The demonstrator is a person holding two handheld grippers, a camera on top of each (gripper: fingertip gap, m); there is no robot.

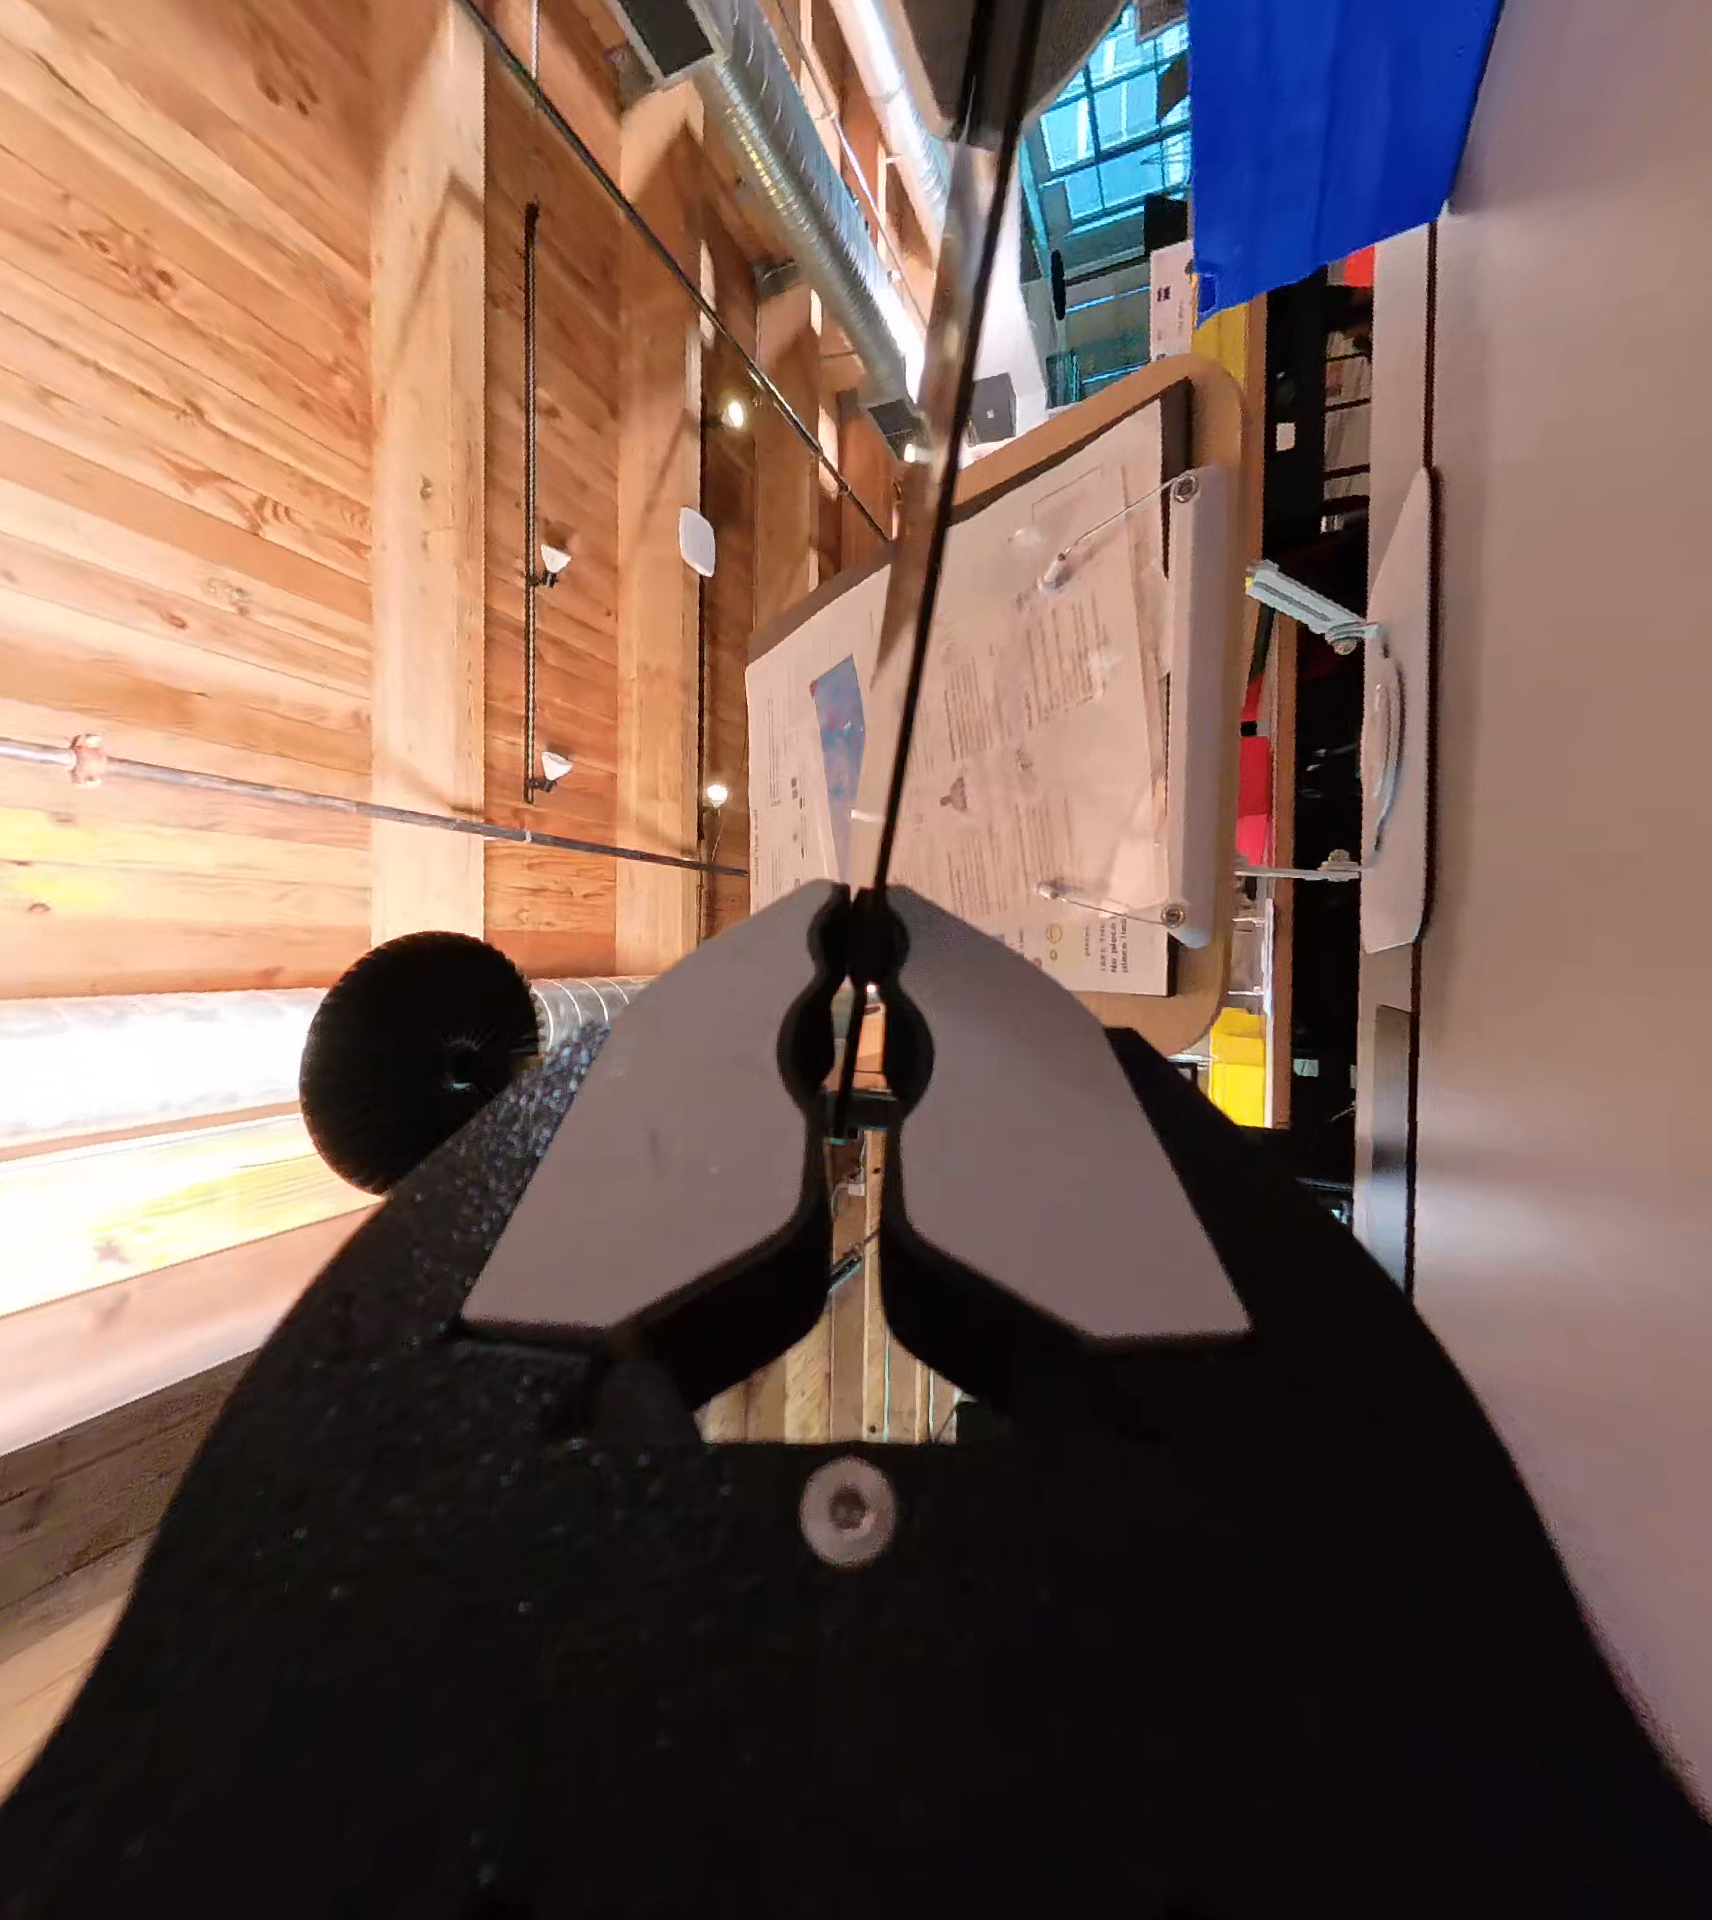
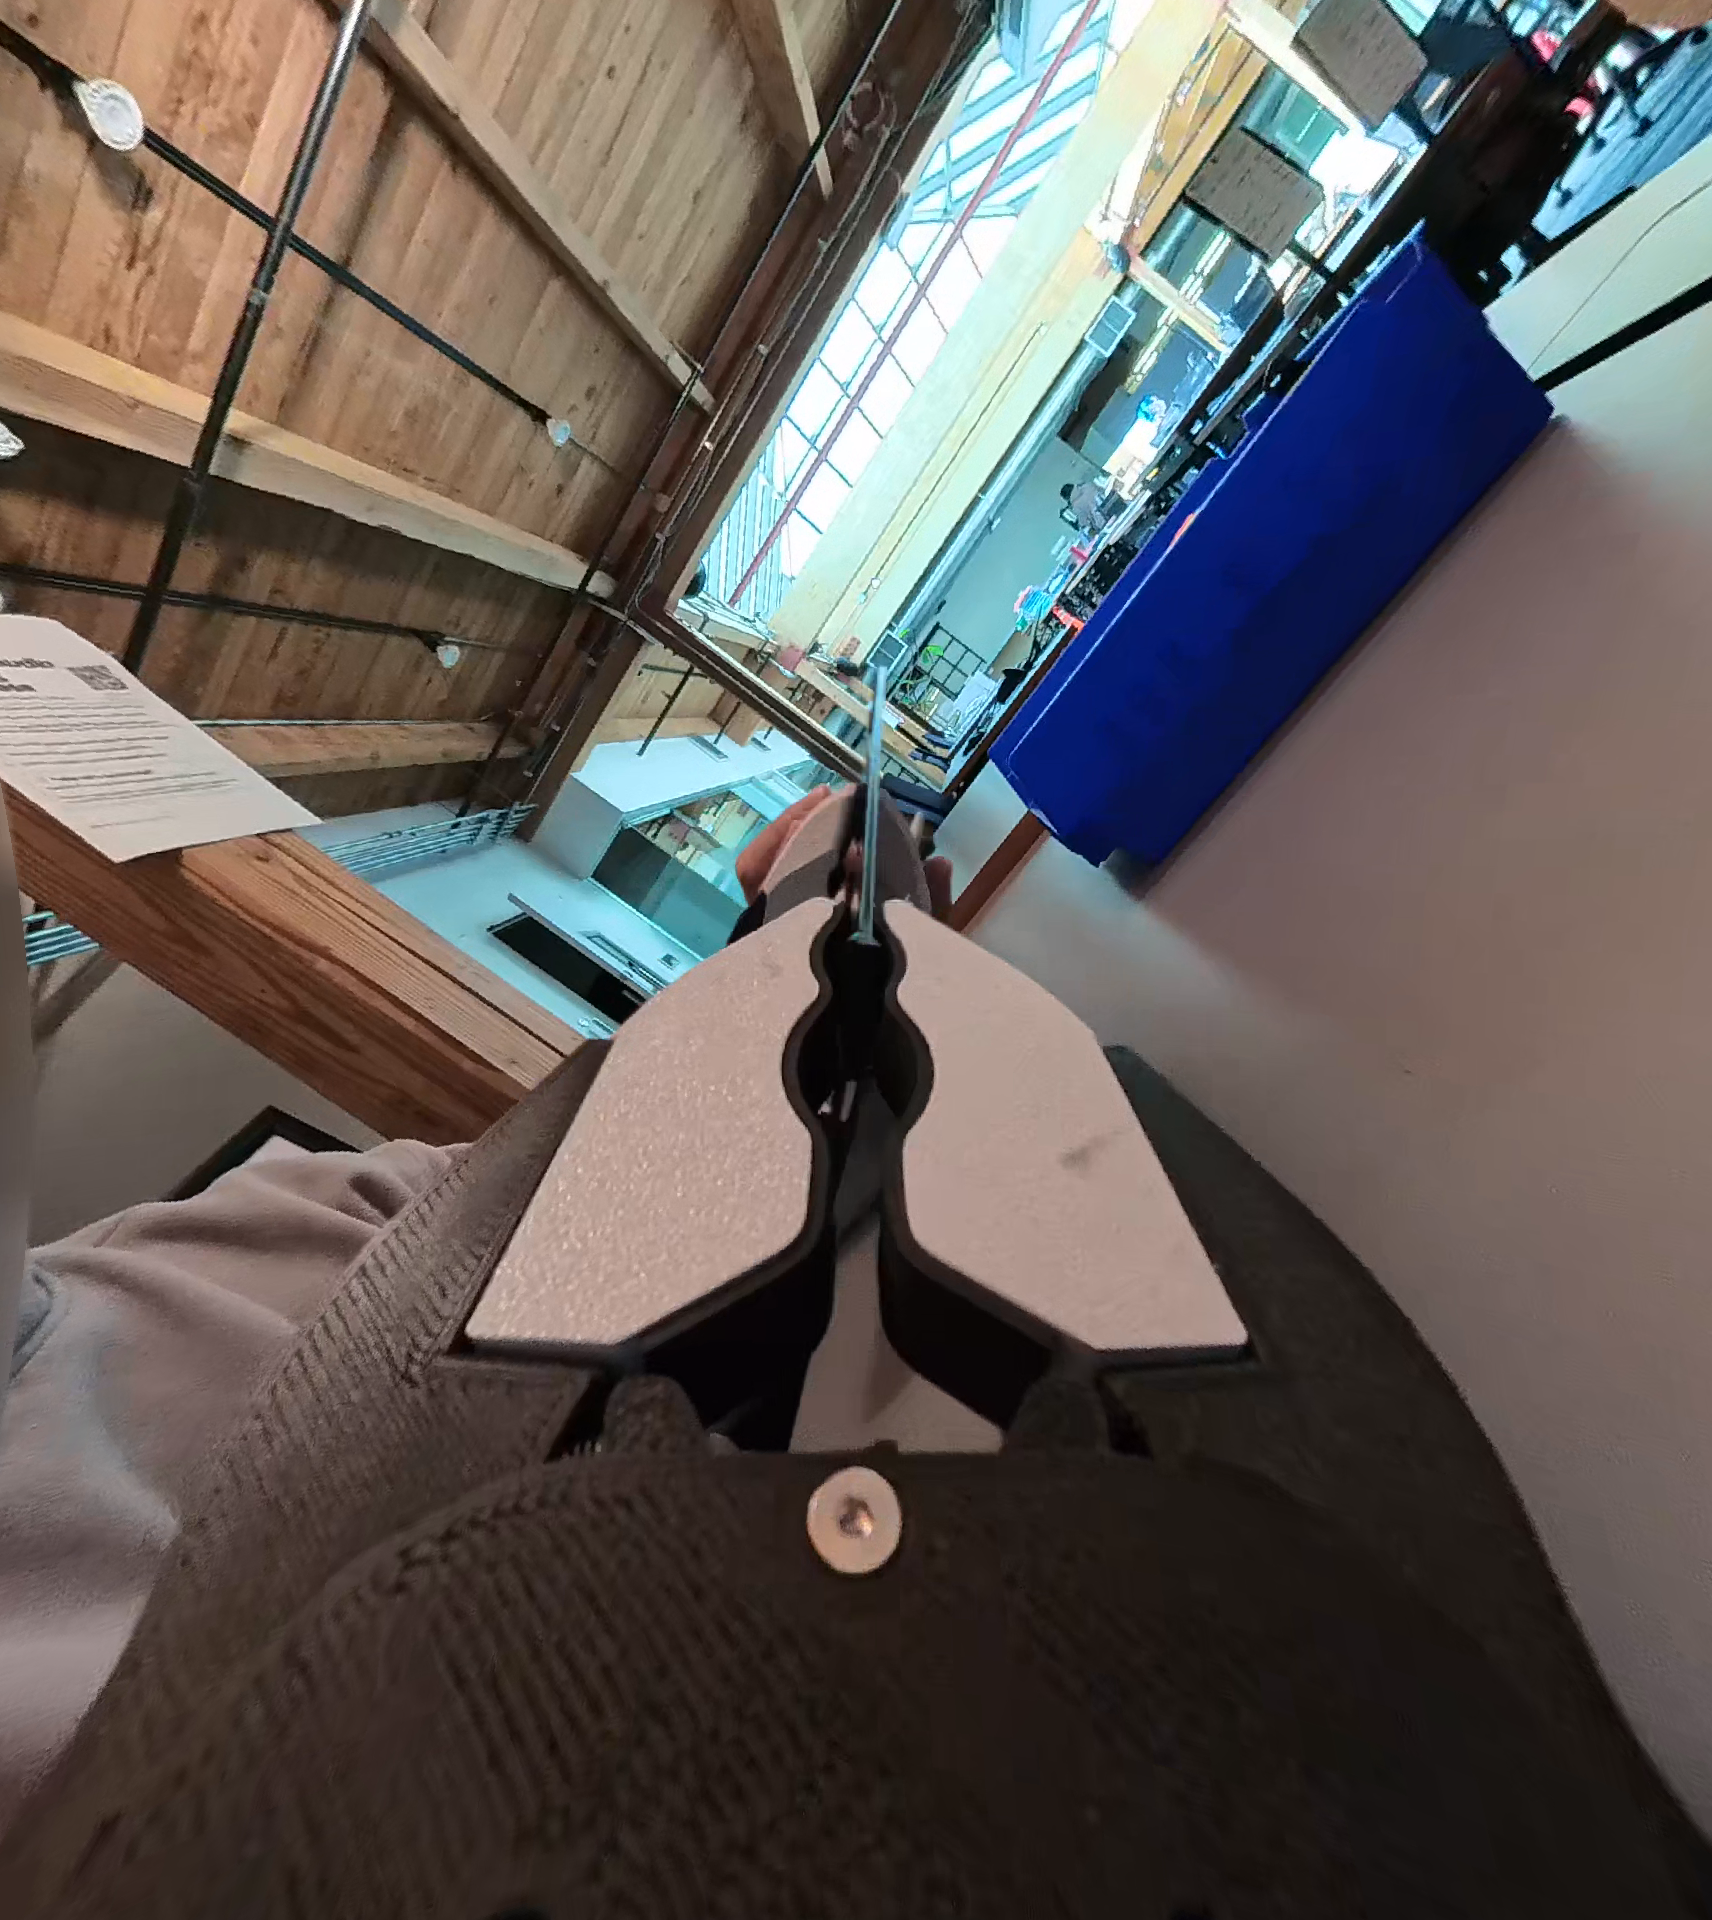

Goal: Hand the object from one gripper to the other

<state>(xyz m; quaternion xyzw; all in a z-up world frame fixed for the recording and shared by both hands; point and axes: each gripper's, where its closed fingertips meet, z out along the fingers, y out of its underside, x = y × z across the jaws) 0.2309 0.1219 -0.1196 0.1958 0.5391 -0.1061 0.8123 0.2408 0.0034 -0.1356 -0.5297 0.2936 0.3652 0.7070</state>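
Observation:
The object is a thin flat metal strip with a dark edge [image 1: 935, 468], seen edge-on. My left gripper [image 1: 857, 904] is shut on its near end, and the strip runs up to a dark shape at the top edge [image 1: 1008, 62], which may be the other gripper. In the right wrist view my right gripper [image 2: 857, 920] is shut on the same strip [image 2: 876, 748], which sticks out past its tips. Just beyond them sit a grey finger of the left gripper [image 2: 805, 847] and a hand [image 2: 769, 842]. Both grippers hold the strip in the air.
Both views are tilted sideways. A grey table [image 1: 1610, 935] [image 2: 1454, 935] carries a blue bin [image 1: 1330, 135] [image 2: 1267, 623] and a board stand with papers [image 1: 1018, 727]. A wooden beam [image 2: 260, 935] and a person's grey sleeve [image 2: 104, 1351] are at the left. Left tips to right tips: about 12 cm.

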